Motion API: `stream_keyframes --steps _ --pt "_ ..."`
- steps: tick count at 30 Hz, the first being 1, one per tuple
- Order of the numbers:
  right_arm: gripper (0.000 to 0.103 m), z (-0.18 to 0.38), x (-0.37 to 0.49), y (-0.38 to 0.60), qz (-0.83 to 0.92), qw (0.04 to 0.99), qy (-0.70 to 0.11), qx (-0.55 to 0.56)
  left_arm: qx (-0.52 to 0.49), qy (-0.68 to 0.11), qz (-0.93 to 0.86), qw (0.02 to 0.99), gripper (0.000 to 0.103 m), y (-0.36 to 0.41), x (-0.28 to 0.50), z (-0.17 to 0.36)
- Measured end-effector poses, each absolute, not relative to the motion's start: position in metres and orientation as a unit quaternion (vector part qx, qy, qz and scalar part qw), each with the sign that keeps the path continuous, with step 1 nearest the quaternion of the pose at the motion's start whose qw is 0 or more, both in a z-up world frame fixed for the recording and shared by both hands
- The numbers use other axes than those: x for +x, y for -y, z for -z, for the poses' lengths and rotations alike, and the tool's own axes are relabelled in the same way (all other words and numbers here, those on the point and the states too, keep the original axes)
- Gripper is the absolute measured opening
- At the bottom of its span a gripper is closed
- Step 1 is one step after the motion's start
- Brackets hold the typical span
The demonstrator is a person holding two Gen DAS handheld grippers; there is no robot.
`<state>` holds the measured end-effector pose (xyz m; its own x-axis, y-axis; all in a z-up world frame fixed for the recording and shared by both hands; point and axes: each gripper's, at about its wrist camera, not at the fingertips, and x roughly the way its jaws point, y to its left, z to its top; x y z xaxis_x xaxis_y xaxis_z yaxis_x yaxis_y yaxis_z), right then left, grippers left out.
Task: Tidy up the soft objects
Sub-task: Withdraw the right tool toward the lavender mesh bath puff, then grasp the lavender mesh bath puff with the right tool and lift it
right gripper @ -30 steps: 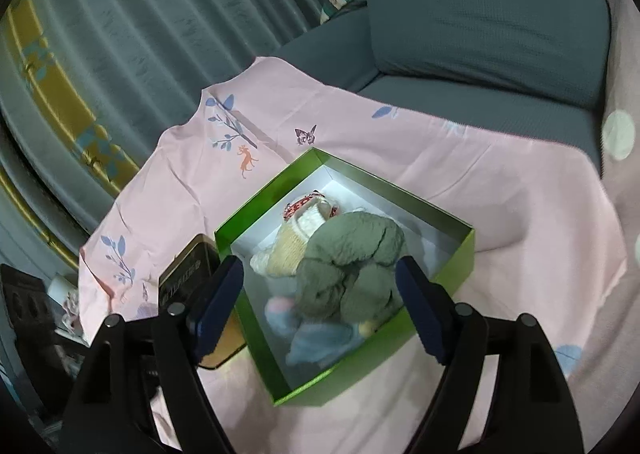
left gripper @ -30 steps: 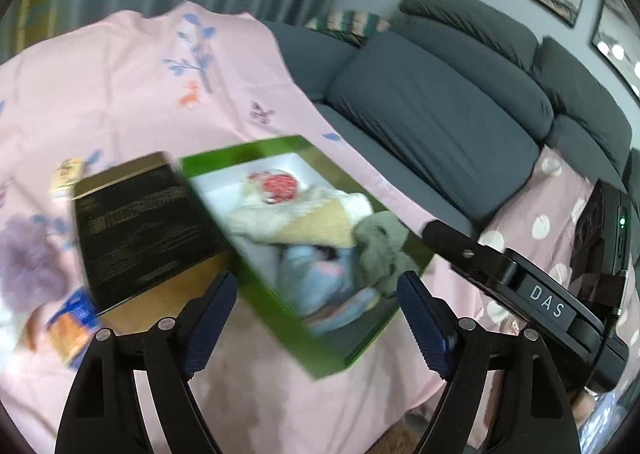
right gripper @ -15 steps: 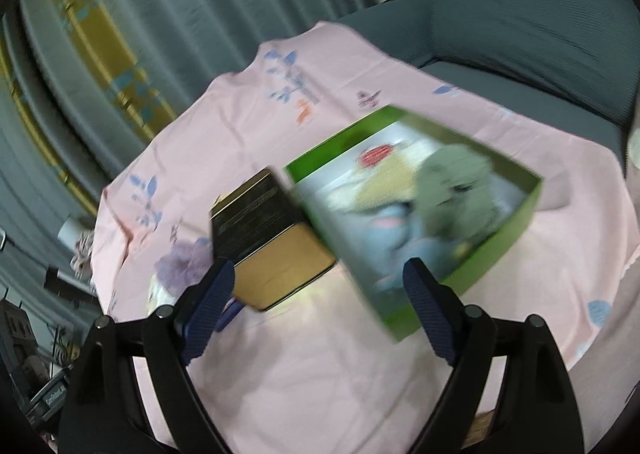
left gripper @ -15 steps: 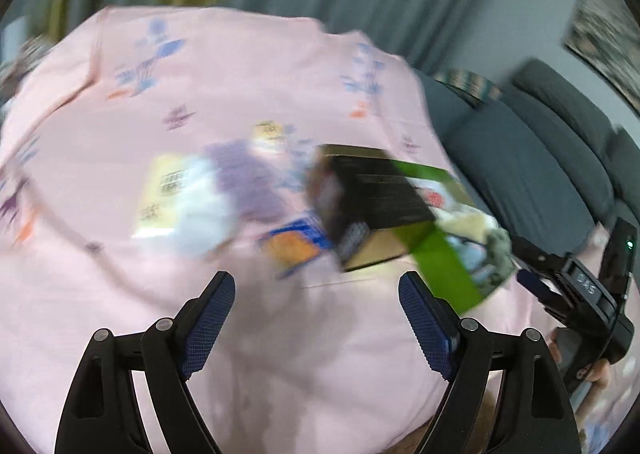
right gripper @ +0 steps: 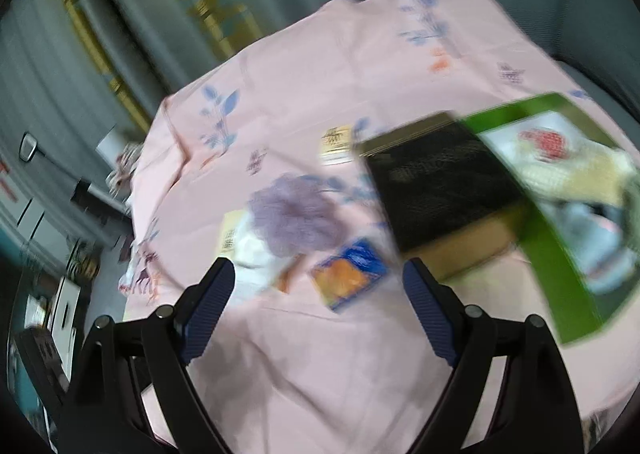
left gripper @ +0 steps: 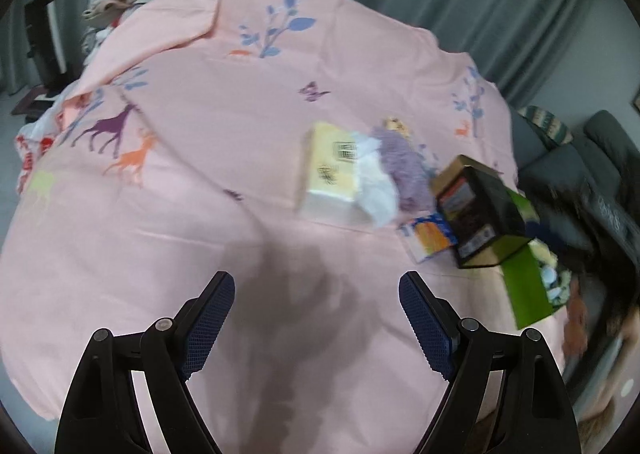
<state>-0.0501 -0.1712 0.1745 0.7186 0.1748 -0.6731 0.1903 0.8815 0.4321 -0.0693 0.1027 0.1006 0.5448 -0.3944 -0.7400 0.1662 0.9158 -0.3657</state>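
I see my left gripper (left gripper: 316, 294) and right gripper (right gripper: 318, 284) both wide open and empty above the pink sheet (left gripper: 192, 181). The purple fluffy thing (right gripper: 294, 215) lies left of the black box (right gripper: 442, 189); the green box (right gripper: 560, 238) with soft toys is far right.

Near and left, pink sheet (left gripper: 168, 221) lies bare. Far right is crowded: tissue pack (left gripper: 329, 173), black box (left gripper: 480, 213), green box (left gripper: 526, 286).
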Motion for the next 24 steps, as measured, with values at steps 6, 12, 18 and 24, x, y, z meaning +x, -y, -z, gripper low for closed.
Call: stream_keyframes --steps 6,12,18,24 --pt "0.081 -0.134 0.051 0.137 0.009 0.871 -0.446 0.208 -0.126 -0.464 0.147 0.864 0.085 -0.115 -0.068 -0.089" --pt "0.011 -0.099 0.086 0.145 0.025 0.851 -0.475 0.224 -0.110 -0.468 0.140 0.866 0.085 -0.119 -0.070 -0.085" --pt "0.007 -0.134 0.049 0.160 0.016 0.875 -0.424 0.234 -0.113 -0.470 0.141 0.864 0.085 -0.119 -0.071 -0.083" --pt "0.007 -0.181 -0.016 0.131 -0.054 0.896 -0.411 0.158 -0.111 -0.468 0.140 0.866 0.085 -0.118 -0.075 -0.082"
